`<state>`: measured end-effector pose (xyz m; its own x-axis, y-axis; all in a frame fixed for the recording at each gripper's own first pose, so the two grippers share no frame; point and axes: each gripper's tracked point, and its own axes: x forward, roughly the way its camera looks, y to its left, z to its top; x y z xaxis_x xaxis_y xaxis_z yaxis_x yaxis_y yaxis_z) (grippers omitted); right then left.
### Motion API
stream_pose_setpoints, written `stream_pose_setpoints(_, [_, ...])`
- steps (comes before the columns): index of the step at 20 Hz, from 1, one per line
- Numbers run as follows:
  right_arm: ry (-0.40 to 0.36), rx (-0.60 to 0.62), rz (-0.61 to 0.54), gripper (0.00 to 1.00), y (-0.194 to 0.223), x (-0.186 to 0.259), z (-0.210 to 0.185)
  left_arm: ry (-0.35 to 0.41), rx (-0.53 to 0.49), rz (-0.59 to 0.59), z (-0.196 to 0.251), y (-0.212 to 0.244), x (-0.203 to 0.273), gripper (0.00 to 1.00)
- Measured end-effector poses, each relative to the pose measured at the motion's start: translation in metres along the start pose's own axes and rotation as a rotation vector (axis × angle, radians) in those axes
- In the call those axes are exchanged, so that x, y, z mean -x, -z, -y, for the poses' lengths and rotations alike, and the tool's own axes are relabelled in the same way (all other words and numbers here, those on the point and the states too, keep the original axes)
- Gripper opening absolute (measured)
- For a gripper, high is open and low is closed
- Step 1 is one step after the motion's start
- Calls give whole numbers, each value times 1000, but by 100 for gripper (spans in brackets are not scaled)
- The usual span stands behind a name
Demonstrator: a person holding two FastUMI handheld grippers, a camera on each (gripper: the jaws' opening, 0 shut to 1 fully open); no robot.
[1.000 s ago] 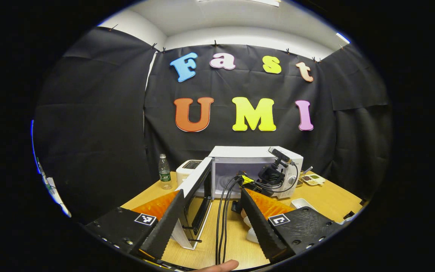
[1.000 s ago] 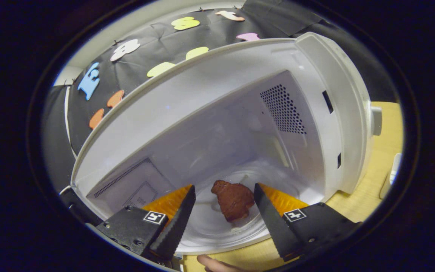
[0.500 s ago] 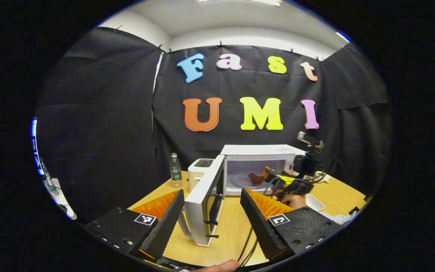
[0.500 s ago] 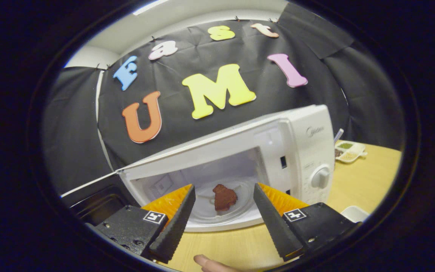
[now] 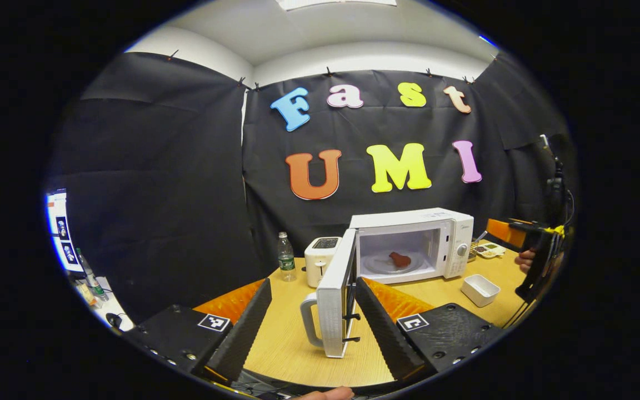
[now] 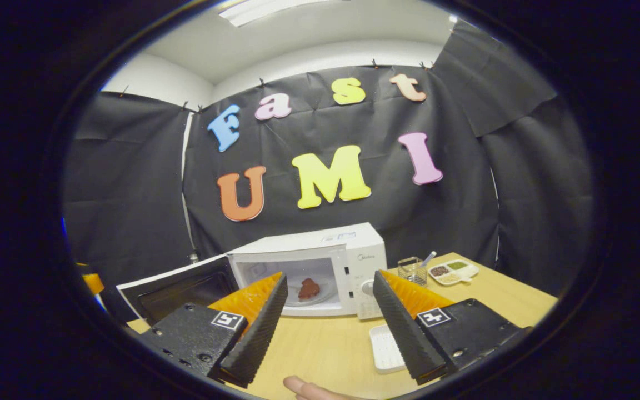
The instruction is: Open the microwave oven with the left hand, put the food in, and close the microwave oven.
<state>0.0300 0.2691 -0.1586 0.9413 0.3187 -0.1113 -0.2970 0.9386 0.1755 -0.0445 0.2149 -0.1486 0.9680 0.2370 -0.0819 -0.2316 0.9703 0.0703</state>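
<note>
The microwave door (image 5: 334,300) stands open, stiff and light on its hinge; push its handle (image 5: 308,320). Both grippers' jaws are spread, empty.

I get even, bright light from a ceiling panel (image 5: 335,3) overhead. The counter (image 5: 286,339) is well lit, with soft shadows only. Both views are sharp at centre; straight lines bow hard toward the edges. No glare or motion blur.
</note>
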Motion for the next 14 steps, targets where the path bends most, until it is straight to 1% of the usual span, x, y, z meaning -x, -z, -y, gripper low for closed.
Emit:
stream_pose_setpoints(1, [-7,12,0,98,-4,17,6,1,21,0,-3,5,1,94])
stream_pose_setpoints(2, [-15,23,-4,98,-8,31,12,5,42,-3,-5,8,1,100])
stream_pose_setpoints(3, [-10,32,-4,98,-12,45,20,4,58,-10,-7,11,4,83])
stream_pose_setpoints(4, [-5,46,-10,98,-16,56,30,1,61,-12,-12,13,2,80])
stream_pose_setpoints(5, [-7,60,-15,98,-18,67,37,8,50,-17,-15,18,1,60])
stream_pose_setpoints(7, [-7,72,-14,98,-29,86,51,7,49,-36,-23,27,-3,35])
stream_pose_setpoints(8, [-2,76,0,98,-38,94,57,-2,55,-48,-29,32,-4,29])
stream_pose_setpoints(9, [4,81,6,98,-42,104,63,-12,66,-50,-35,34,-7,16])
stream_pose_setpoints(10, [9,86,16,85,-48,112,69,-3,84,-54,-36,36,-9,0])
stream_pose_setpoints(12, [15,92,31,85,-56,126,73,23,84,-86,-33,53,-14,0])
stream_pose_setpoints(13, [18,96,42,98,-61,131,74,24,79,-108,-36,61,-17,0])
stream_pose_setpoints(14, [31,97,67,98,-68,134,76,24,75,-116,-37,65,-21,0])
